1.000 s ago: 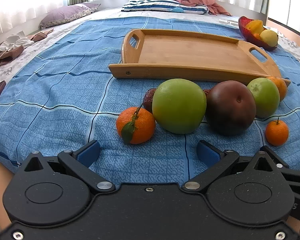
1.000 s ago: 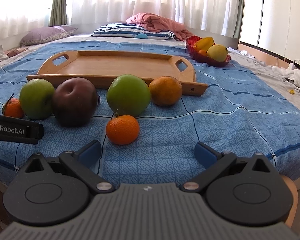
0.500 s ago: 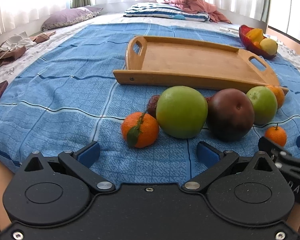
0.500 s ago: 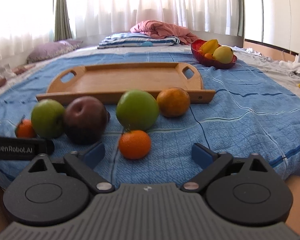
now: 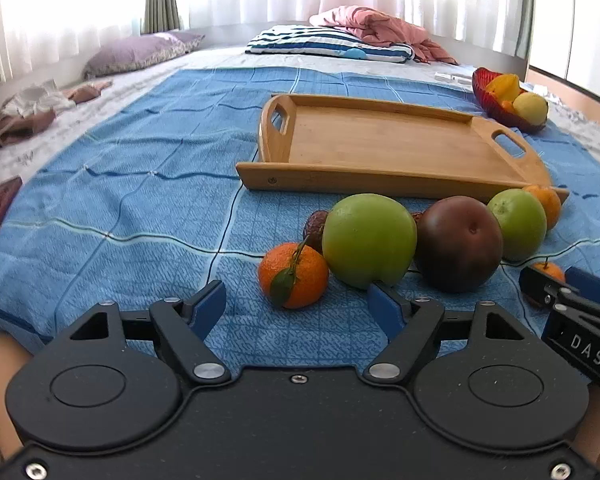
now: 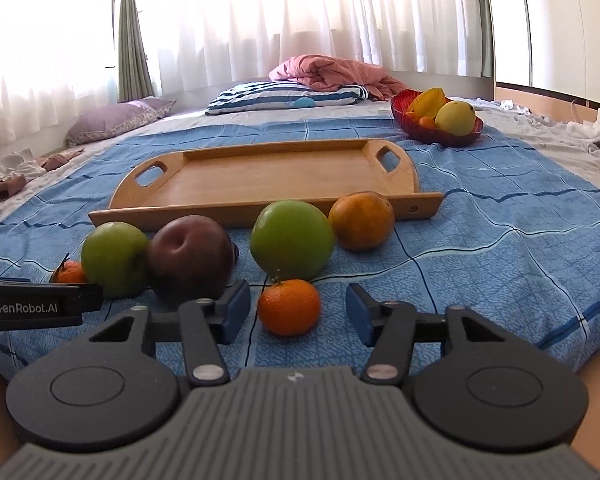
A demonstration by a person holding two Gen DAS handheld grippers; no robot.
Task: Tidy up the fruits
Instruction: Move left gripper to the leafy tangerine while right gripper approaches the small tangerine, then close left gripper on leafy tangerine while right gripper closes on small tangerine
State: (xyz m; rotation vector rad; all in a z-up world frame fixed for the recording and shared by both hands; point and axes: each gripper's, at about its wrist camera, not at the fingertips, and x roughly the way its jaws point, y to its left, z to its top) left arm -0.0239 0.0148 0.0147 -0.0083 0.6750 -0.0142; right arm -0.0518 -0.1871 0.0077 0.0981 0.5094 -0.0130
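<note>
A row of fruit is seen on a blue checked blanket (image 5: 140, 208), just in front of a wooden tray (image 6: 268, 176) with nothing on it.

In the left wrist view, the left gripper (image 5: 296, 306) is held low with its blue jaws apart, and nothing is held between them. A small mandarin with a leaf (image 5: 293, 275) is seen right in the gap at 12 o'clock. A big green apple (image 5: 369, 240) is touching it at 1 o'clock, with a small brown fruit (image 5: 315, 226) tucked behind. Next come a dark red apple (image 5: 458, 243), a second green apple (image 5: 517, 224) and an orange (image 5: 545, 205), out toward 2 o'clock.

In the right wrist view, the right gripper (image 6: 298, 312) is also open – its jaws are set on both sides of a small mandarin (image 6: 289, 306) but are not touching it. The words "GenRobot.AI" can be read on the left gripper at 9 o'clock. In the left view, the letters "DAS" are seen on the right gripper at 3 o'clock.

A red bowl of fruit (image 6: 438, 128) is seen far back at 1 o'clock, and a striped pillow (image 6: 284, 96) at 12 o'clock.
</note>
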